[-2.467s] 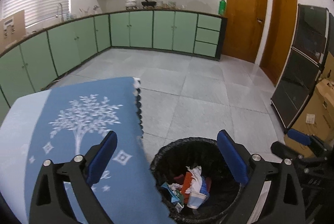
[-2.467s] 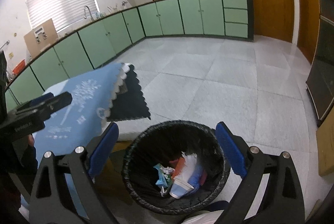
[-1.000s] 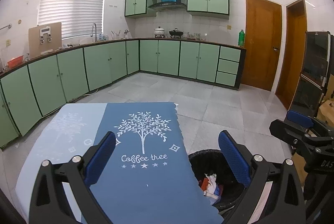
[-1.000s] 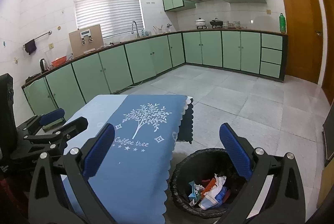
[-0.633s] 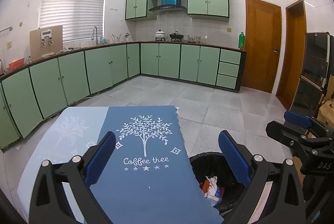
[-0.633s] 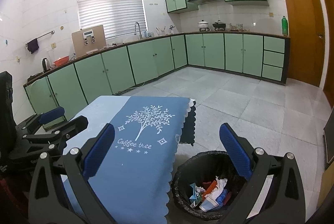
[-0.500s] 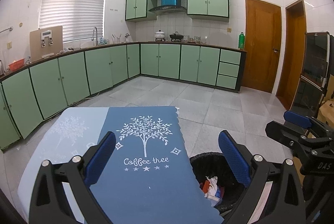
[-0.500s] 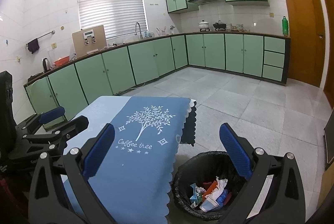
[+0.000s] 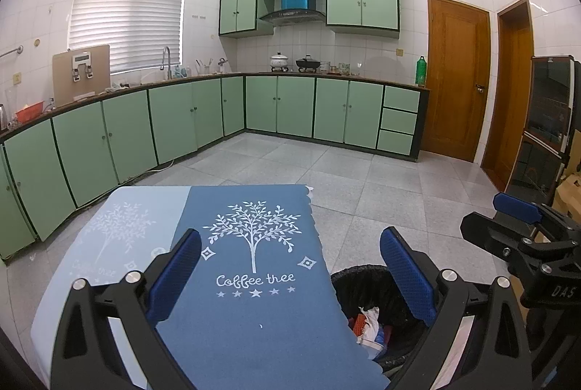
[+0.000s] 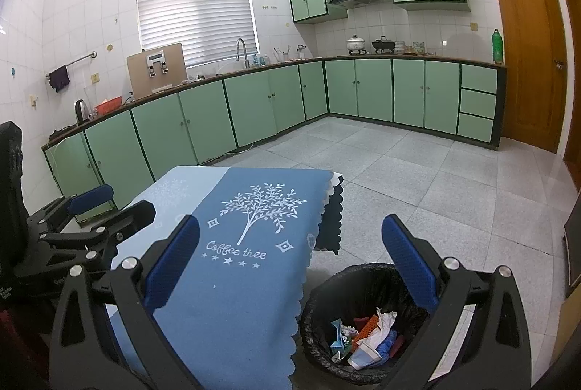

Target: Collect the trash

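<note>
Left wrist view showed the left gripper (image 9: 290, 270) with its blue-padded fingers spread wide and nothing between them, held above a blue tablecloth (image 9: 250, 321) printed with a white tree and the words "Coffee tree". Just beyond its right finger and lower down stood a black-lined trash bin (image 9: 366, 281) beside the table's edge, with crumpled trash (image 9: 368, 324) lying inside. Further to the right, the right gripper (image 9: 523, 226) was visible from the side. Seen from the right wrist, the right gripper (image 10: 290, 255) was likewise wide open and empty, the bin (image 10: 348, 284) below its right finger, holding paper, wrappers and a cup (image 10: 366, 335). Off to its left was the left gripper (image 10: 94, 208).
</note>
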Action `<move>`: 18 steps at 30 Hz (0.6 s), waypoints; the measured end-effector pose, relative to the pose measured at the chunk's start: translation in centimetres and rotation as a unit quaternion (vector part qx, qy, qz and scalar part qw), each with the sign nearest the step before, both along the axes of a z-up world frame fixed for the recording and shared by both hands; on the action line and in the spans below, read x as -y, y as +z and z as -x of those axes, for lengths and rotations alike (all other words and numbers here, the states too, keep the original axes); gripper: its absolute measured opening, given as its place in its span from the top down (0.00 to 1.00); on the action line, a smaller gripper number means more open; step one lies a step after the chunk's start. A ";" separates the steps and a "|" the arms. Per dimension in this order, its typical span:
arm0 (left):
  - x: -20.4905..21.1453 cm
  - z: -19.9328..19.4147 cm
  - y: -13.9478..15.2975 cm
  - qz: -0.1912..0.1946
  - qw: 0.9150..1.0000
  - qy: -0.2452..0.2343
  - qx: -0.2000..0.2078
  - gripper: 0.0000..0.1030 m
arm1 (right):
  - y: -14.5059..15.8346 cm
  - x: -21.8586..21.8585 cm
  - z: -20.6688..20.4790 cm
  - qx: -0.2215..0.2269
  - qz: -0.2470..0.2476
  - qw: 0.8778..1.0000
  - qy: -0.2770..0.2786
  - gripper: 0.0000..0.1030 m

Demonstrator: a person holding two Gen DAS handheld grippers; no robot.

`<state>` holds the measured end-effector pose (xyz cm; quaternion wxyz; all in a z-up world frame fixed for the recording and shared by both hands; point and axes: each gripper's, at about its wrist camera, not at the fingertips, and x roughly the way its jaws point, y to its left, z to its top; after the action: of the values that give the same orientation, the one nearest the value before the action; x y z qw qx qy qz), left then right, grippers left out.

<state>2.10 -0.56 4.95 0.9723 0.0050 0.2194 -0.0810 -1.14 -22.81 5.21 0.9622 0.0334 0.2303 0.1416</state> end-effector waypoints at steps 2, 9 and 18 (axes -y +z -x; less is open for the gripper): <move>0.0 0.0 0.0 0.000 1.000 0.000 0.000 0.06 | 0.0 0.0 0.0 0.000 0.001 1.000 0.001 0.05; -0.1 0.0 0.0 -0.001 1.000 0.000 0.000 0.06 | 0.0 0.0 -0.1 -0.001 0.000 1.000 0.001 0.05; -0.1 0.0 0.1 -0.001 1.000 0.000 0.000 0.06 | -0.1 -0.1 -0.1 -0.001 0.001 1.000 0.001 0.05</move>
<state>2.08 -0.46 5.03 0.9722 0.0060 0.2198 -0.0809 -1.07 -22.66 5.16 0.9619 0.0327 0.2312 0.1423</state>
